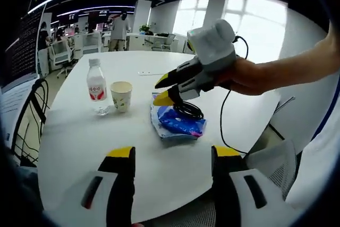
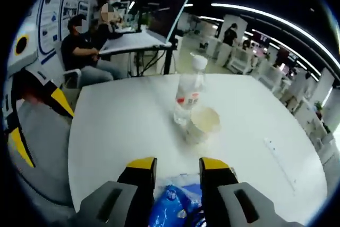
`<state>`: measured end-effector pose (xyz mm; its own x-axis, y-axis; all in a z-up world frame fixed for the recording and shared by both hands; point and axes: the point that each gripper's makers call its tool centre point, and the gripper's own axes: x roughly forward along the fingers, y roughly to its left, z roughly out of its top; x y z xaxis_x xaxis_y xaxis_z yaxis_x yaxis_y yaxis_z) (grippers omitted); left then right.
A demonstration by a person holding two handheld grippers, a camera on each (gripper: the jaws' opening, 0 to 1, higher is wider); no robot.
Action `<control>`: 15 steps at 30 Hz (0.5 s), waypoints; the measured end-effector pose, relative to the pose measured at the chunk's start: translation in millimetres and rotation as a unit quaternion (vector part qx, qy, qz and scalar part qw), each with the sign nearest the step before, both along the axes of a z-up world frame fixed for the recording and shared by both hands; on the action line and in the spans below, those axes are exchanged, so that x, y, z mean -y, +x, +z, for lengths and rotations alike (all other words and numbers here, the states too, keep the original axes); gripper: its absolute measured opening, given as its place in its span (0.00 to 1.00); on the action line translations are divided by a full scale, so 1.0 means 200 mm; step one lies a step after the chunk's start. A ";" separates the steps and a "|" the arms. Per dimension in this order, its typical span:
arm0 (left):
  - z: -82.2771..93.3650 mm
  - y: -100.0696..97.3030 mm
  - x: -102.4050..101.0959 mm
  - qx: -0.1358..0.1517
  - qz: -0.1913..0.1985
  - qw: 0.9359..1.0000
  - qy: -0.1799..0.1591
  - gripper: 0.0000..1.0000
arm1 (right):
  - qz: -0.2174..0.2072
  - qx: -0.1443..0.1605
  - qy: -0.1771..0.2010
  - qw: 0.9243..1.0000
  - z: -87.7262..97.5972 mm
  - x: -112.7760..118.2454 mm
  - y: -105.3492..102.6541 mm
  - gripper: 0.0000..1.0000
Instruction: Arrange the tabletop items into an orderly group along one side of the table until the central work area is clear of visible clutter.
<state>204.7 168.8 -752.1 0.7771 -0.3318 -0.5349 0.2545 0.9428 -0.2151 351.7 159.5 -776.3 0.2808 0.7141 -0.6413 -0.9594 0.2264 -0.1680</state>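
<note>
Blue packet (image 1: 178, 122) lies just under the right gripper (image 1: 161, 90)

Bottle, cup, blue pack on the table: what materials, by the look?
Bottle: clear plastic, likely; see-through body, white cap, red label. Cup: paper, probably; matte cream wall with a faint print. Blue pack: glossy plastic film, it seems; crinkled and shiny. Table: smooth white top, material unclear.
</note>
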 end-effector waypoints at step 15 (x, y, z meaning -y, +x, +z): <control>-0.01 0.02 0.01 -0.008 0.013 1.000 -0.007 0.57 | -0.090 -0.001 0.026 0.996 0.05 0.35 0.03 0.33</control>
<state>209.2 167.3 -754.9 0.7770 -0.3193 -0.5426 0.2273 0.9460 -0.2313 357.1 90.0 -765.9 0.4056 0.6848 -0.6054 -0.9030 0.4028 -0.1494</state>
